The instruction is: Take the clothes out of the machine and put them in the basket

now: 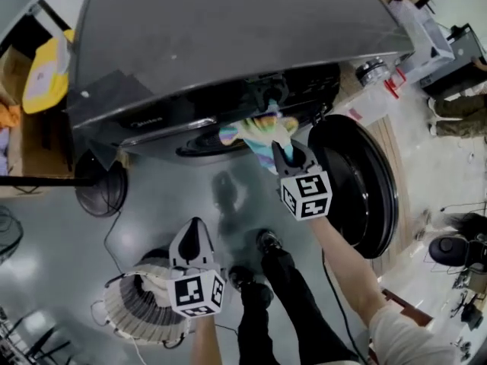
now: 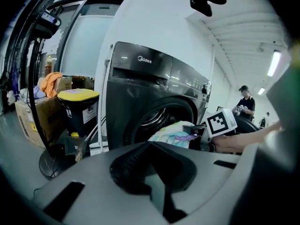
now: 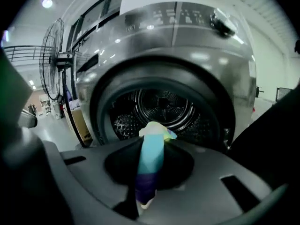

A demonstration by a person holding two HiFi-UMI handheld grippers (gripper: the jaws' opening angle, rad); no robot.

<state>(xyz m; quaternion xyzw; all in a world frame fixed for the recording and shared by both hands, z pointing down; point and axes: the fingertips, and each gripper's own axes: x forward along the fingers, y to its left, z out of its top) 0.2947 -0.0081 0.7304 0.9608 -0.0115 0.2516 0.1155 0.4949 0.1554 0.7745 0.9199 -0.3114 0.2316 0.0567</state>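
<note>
The dark grey washing machine (image 1: 228, 44) fills the top of the head view, with its round door (image 1: 358, 188) swung open to the right. My right gripper (image 1: 283, 154) is shut on a pastel multicoloured garment (image 1: 259, 131) that hangs at the drum opening. In the right gripper view the cloth (image 3: 151, 158) runs between the jaws, and the steel drum (image 3: 161, 107) lies behind it. My left gripper (image 1: 194, 234) hovers lower left above the white slatted basket (image 1: 129, 310), its jaws together and holding nothing. The left gripper view shows the garment (image 2: 173, 132) beside the right gripper's marker cube (image 2: 221, 122).
A floor fan (image 1: 103, 188) stands left of the machine. A yellow-lidded bin (image 2: 77, 109) and a cardboard box (image 2: 33, 118) sit further left. The person's legs and shoes (image 1: 266, 249) are between the grippers. Another person (image 2: 244, 102) stands in the distance.
</note>
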